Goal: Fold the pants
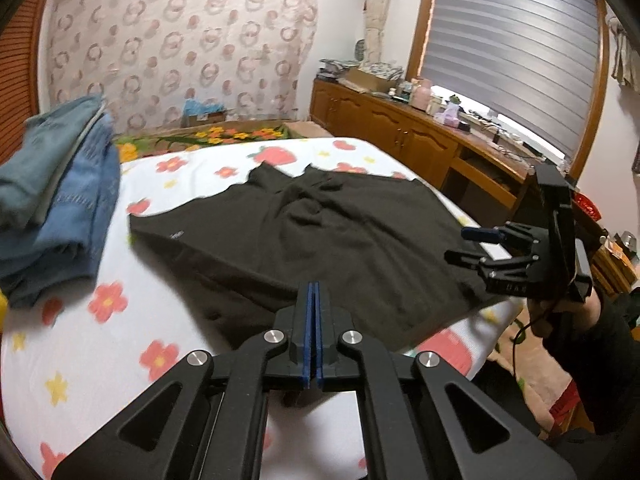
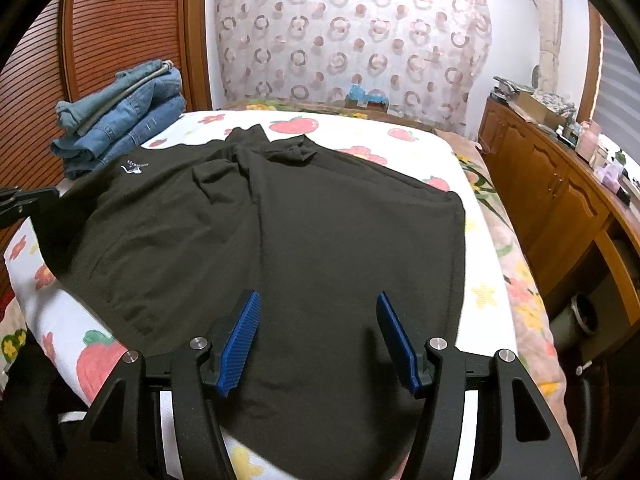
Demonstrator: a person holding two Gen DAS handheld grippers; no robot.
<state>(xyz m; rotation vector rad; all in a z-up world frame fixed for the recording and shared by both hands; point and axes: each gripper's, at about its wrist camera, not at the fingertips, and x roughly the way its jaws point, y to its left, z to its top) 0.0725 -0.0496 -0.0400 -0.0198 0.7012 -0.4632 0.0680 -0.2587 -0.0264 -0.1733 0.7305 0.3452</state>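
Left wrist view, garment: black pants (image 1: 320,232) lie spread on the flower-print bed sheet (image 1: 100,340), waistband nearest, legs running away toward the far edge; the cloth looks only partly doubled, with wrinkles at the crotch.
Left wrist view, left gripper (image 1: 313,300): blue pads pressed together with nothing visible between them, hovering over the near hem.
Left wrist view, right gripper (image 1: 468,246): held by a hand (image 1: 560,316) at the bed's right side, fingers spread, above the pants' corner without gripping it.
Left wrist view, finished work: a stack of folded jeans (image 1: 60,200) sits at the left, apart from the pants.
Right wrist view, garment: the pants cover the middle of the bed, small white logo (image 2: 134,168) at the left part.
Right wrist view, right gripper: blue pads (image 2: 240,344) stand apart, cloth below them, nothing pinched.
Progress, judged: the pants look laid out and smoothed; the real folds are still ahead.
Left to do, judged: grip an edge, fold over, add to the stack.
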